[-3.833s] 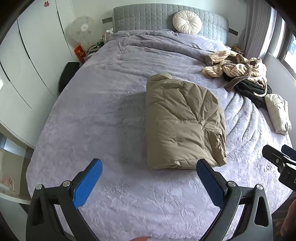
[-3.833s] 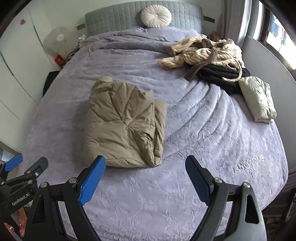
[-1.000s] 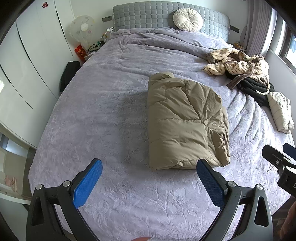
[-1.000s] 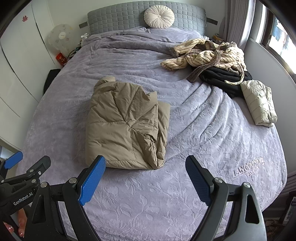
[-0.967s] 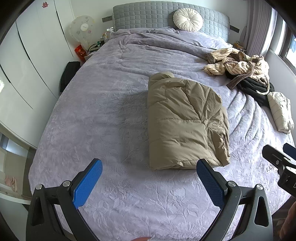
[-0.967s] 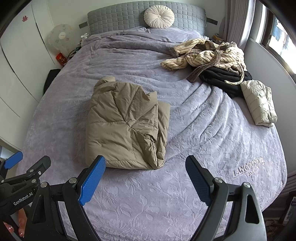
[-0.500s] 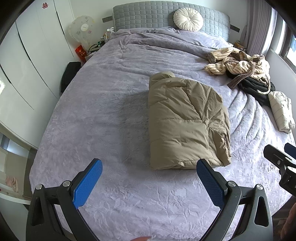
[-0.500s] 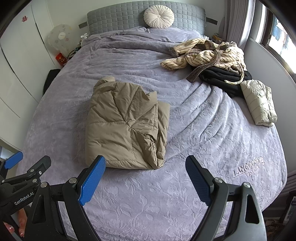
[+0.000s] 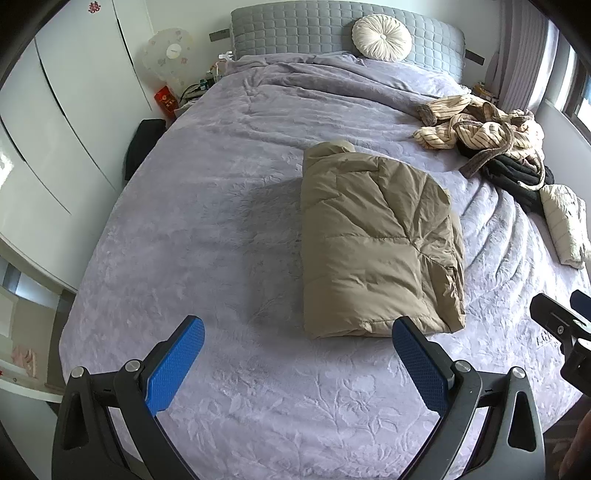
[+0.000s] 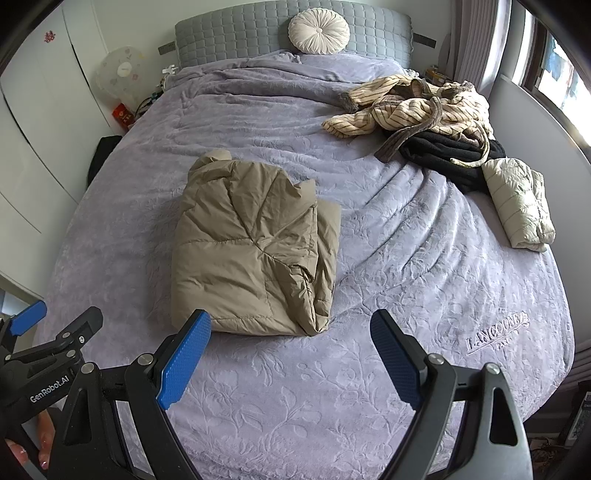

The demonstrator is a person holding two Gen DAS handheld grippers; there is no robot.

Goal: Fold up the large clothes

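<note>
a: where's the tan puffer jacket (image 9: 380, 243)?
b: folded into a thick rectangle, lying flat on the bed (image 9: 229, 229), about mid-width, on the lilac embossed cover. short edge faces the cameras, loose layered edges on its right side. in the right wrist view it's jacket (image 10: 255, 254), left of centre.
a: anything touching it?
b: no. both tongs are off it, hanging over the near end of the bed.
a: left tongs (image 9: 295, 362)?
b: spread wide, blue pads apart, nothing between them but bedcover. right pad tip overlaps the jacket's near corner in the picture; contact can't be told, looks apart.
a: right tongs (image 10: 291, 354)?
b: same, wide apart, empty. jacket's near edge sits just past the left pad. left tongs also show at the left edge of the right wrist view, fingers (image 10: 22, 454) of a hand under them.
a: other stuff?
b: far right of the bed: striped cream garment (image 10: 410, 107) heaped on a black garment (image 10: 450, 155), touching. just beside those, a folded pale quilted jacket (image 10: 517, 203) near the right edge. round cream cushion (image 10: 319, 31) against the grey tufted headboard (image 10: 229, 33). white fan (image 9: 168, 55) and a red box (image 9: 166, 99) left of the bed, white wardrobe doors (image 9: 55, 129) along the left wall. window (image 10: 554, 70) at right.
</note>
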